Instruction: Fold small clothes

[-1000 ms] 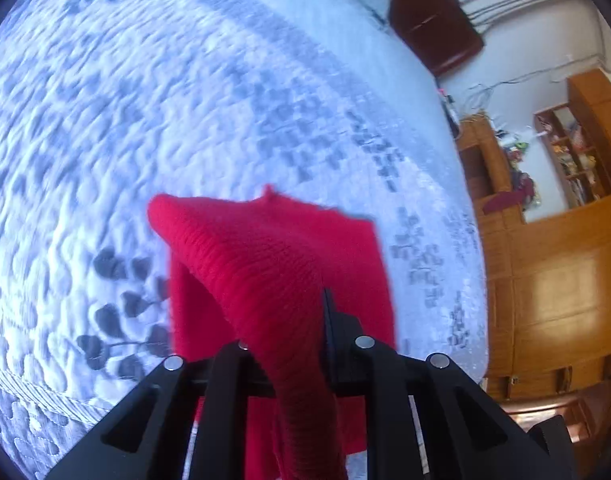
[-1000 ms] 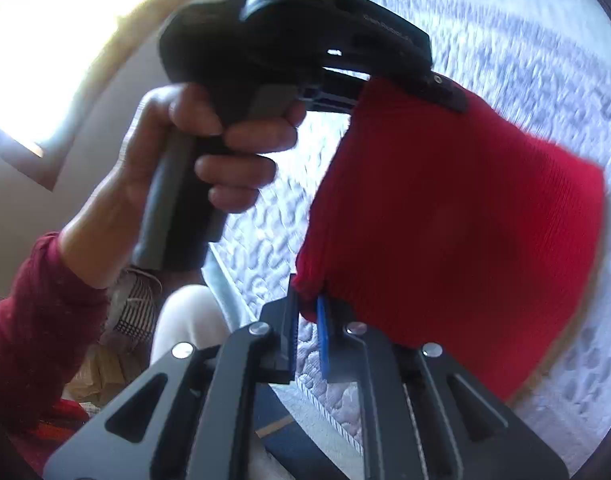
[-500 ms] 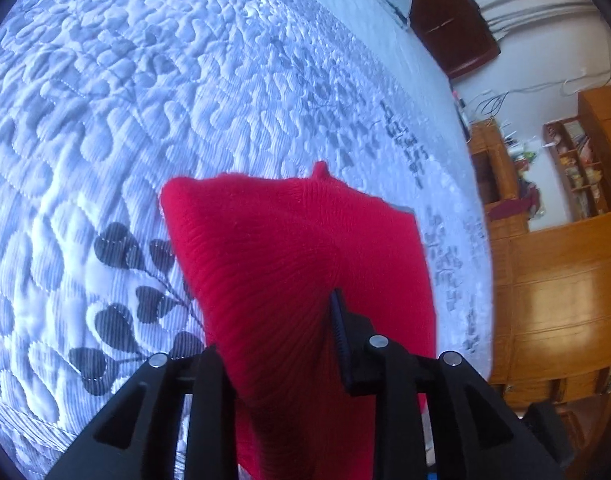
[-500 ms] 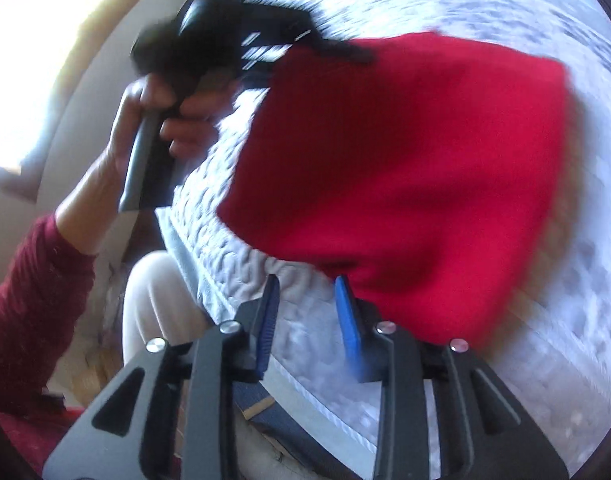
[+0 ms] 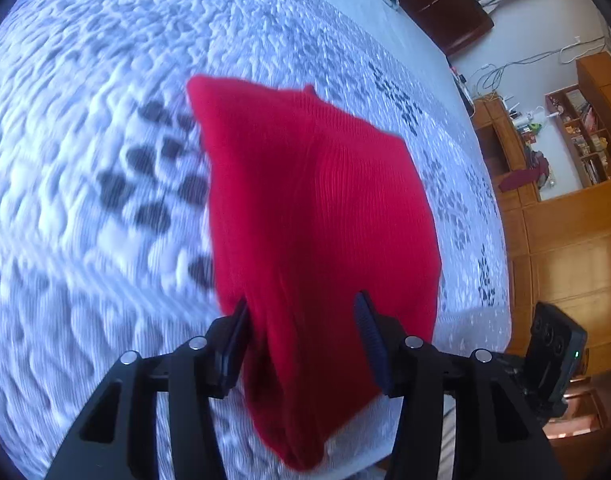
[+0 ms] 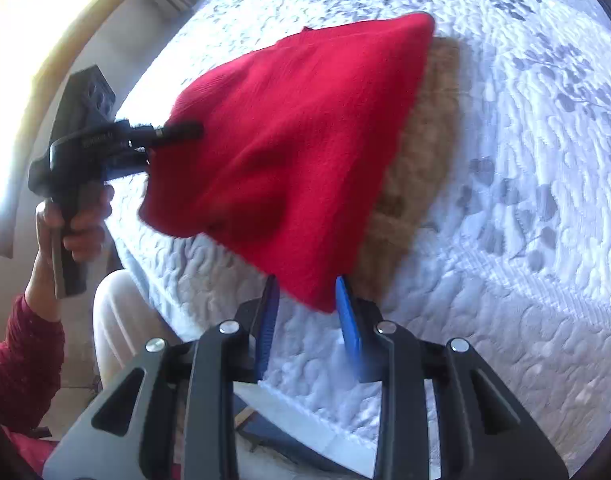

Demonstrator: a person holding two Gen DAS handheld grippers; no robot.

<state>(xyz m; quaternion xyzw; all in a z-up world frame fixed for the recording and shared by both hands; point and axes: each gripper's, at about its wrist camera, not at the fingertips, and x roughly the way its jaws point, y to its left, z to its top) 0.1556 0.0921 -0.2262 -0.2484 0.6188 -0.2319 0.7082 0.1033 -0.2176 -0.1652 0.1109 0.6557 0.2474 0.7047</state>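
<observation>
Red knit (image 5: 317,216) runs 12 o'clock from L claw (image 5: 301,336); jaws just widened, cloth loose between. R claw (image 6: 307,312) half-wide, hem at tips, unpinched.

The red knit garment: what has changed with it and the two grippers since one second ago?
Both grippers let go of the red knit garment. The jaws of the left gripper have just been opening, the cloth loose between them; the right gripper stands open, the corner at its tips. The garment has come down onto the quilted bedspread, which stays as it was.
</observation>
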